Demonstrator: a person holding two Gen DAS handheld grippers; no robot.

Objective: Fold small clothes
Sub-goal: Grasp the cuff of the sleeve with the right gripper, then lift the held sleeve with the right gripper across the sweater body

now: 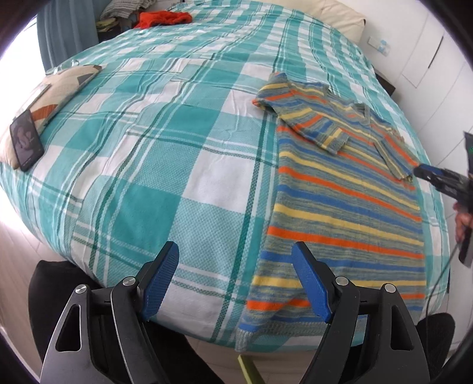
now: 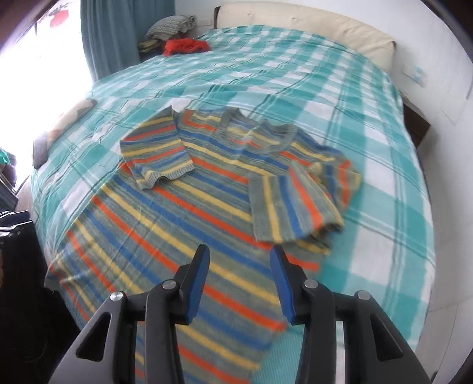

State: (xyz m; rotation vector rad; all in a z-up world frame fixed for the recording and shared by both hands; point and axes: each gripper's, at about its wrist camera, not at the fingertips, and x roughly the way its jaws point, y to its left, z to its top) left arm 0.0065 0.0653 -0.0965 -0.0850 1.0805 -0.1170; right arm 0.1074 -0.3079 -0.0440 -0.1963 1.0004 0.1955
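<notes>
A striped knitted sweater [image 1: 348, 206] in blue, orange, yellow and grey lies flat on the teal checked bedspread [image 1: 165, 141], both sleeves folded in over its chest. It also shows in the right wrist view [image 2: 183, 212]. My left gripper [image 1: 235, 254] is open and empty above the bed's near edge, its right finger over the sweater's hem corner. My right gripper [image 2: 240, 260] is open and empty just above the sweater body, near the folded right sleeve [image 2: 295, 201]. It shows from the side at the right edge of the left wrist view [image 1: 434, 177].
A phone [image 1: 26, 144] lies on a patterned cushion [image 1: 59, 91] at the bed's left edge. A red garment [image 1: 164, 18] and a pile of clothes [image 2: 171, 28] lie at the far corner. A cream headboard cushion [image 2: 310, 26] runs along the back.
</notes>
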